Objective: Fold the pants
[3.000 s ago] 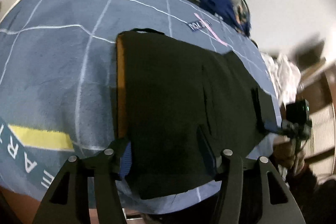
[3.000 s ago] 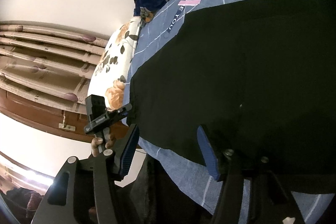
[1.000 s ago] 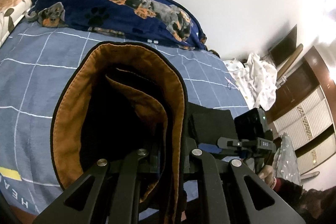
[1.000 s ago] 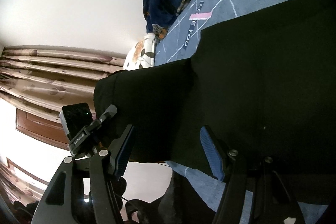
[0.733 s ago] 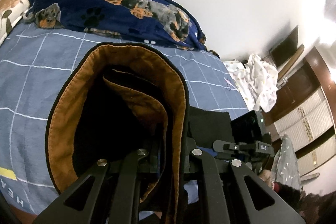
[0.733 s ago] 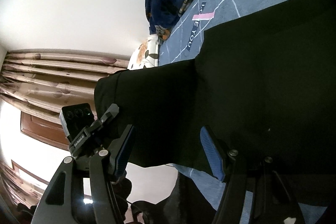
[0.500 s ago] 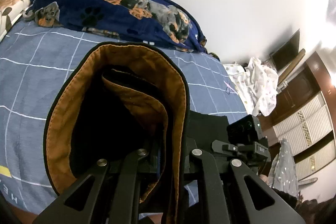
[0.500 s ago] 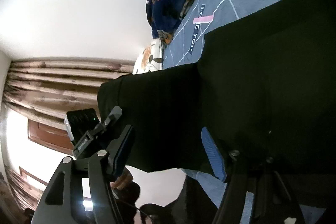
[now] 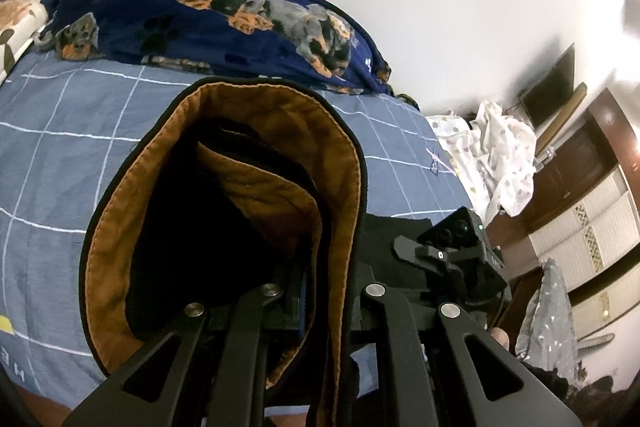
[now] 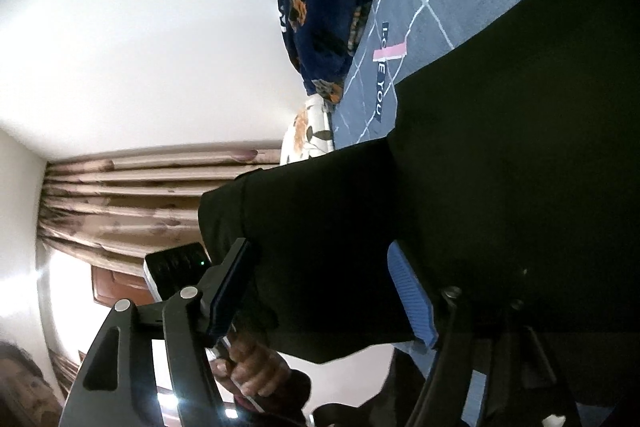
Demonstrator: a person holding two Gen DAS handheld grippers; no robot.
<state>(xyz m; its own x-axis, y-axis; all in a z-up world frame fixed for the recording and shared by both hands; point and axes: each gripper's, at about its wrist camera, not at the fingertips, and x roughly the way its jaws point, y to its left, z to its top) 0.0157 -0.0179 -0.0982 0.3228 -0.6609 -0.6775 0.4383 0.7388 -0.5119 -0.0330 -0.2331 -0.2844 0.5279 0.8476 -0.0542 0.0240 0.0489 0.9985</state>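
Your left gripper (image 9: 316,301) has its jaws clamped together on the waistband of the black pants (image 9: 224,227), which balloons open right in front of the lens and shows its brown lining (image 9: 264,115); the cloth is lifted off the bed there, and the held end hangs in the air in the right wrist view too (image 10: 320,227); your right gripper (image 10: 320,291) has its jaws wide apart, the left blue pad beside the raised fold and the right blue pad (image 10: 408,301) against the dark cloth, gripping nothing; just past the left jaw your other hand (image 10: 248,367) shows, wrapped around the left gripper's handle; in the left wrist view the right gripper's black camera housing (image 9: 456,231) sits just to the right of the waistband, over a flat stretch of black fabric; the rest of the pants lies spread on the blue bedsheet (image 9: 60,131) with its white grid lines; farther back a navy dog-print blanket (image 9: 224,15) is heaped along the wall, with a floral pillow (image 10: 308,135) at its end; to the far right lies a white spotted cloth (image 9: 500,155) beside a dark wooden wardrobe (image 9: 576,167); striped brown curtains (image 10: 132,195) hang at the far left of the right wrist view.
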